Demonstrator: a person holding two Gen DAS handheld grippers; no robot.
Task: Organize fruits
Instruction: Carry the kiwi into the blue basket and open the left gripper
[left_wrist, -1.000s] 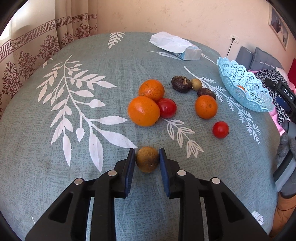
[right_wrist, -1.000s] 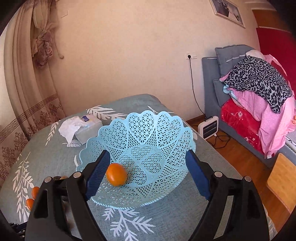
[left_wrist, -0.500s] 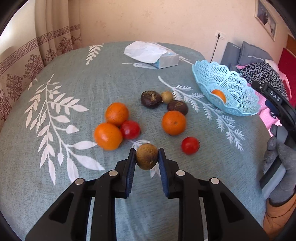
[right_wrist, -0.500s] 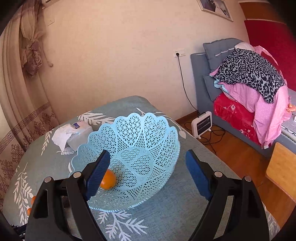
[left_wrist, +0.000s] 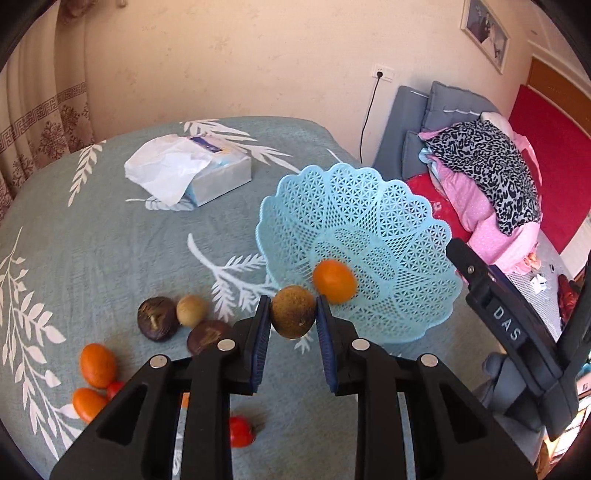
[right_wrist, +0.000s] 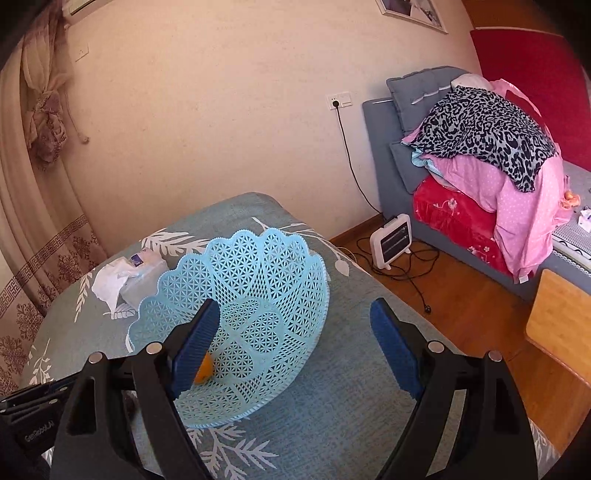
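Observation:
My left gripper (left_wrist: 293, 316) is shut on a brown round fruit (left_wrist: 293, 312) and holds it in the air just before the near rim of the light blue lattice basket (left_wrist: 391, 206). One orange (left_wrist: 334, 280) lies inside the basket. On the bed remain two dark brown fruits (left_wrist: 157, 317), a small tan fruit (left_wrist: 191, 311), two oranges (left_wrist: 98, 364) and a red tomato (left_wrist: 241, 431). My right gripper (right_wrist: 295, 347) is open and empty, hovering at the basket (right_wrist: 280, 273), its left finger partly hiding the orange (right_wrist: 204, 367).
A tissue box (left_wrist: 192, 171) lies on the grey-green leaf-print bedcover (left_wrist: 92, 236) behind the basket. A sofa with piled clothes (right_wrist: 491, 147) and a small heater (right_wrist: 393, 240) stand on the wood floor to the right, past the bed edge.
My left gripper has lifted the brown fruit off the bed and carried it right, toward the basket. The right gripper stays open and has drawn back a little, to the basket's right.

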